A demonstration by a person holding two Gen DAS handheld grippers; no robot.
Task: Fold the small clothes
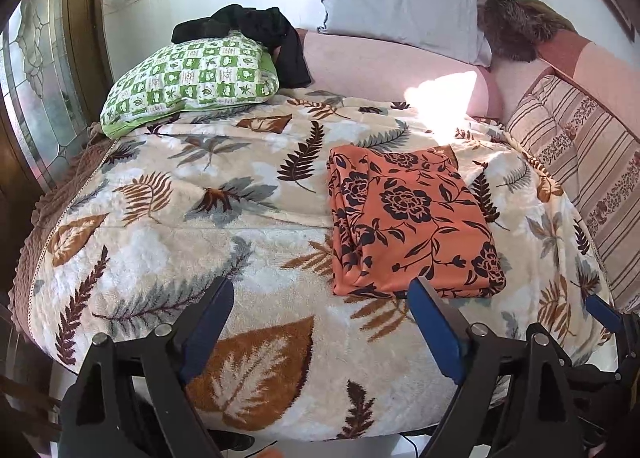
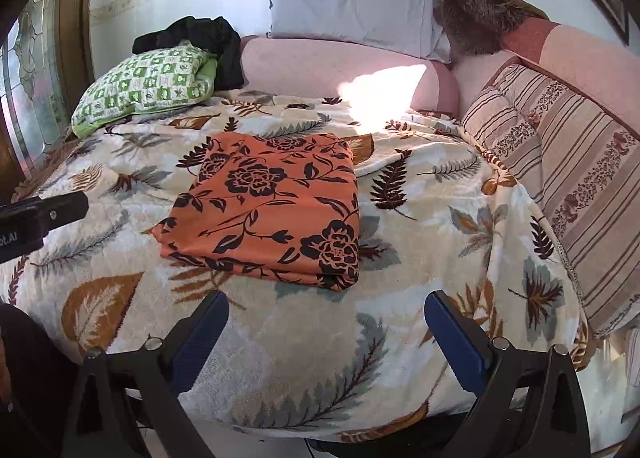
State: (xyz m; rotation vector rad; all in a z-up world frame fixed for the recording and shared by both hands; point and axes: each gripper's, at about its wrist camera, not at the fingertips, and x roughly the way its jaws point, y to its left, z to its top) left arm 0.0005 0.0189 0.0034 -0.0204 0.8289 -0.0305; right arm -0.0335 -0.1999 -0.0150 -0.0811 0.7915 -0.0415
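Orange cloth [image 1: 412, 221] lies folded in a flat rectangle on the bed's leaf blanket [image 1: 160, 242], right of centre. Left gripper [image 1: 320, 334] released, jaws wide, nothing between them, just short of the cloth's near edge. Right gripper [image 2: 326, 342] likewise released and empty, apart from the cloth. Fold looks done. Risk: plush blanket is soft, so layers could slide if nudged. Black garment [image 1: 256, 29] on the green pillow [image 1: 188, 77] is bunched; a one-point grab may drag it tangled.
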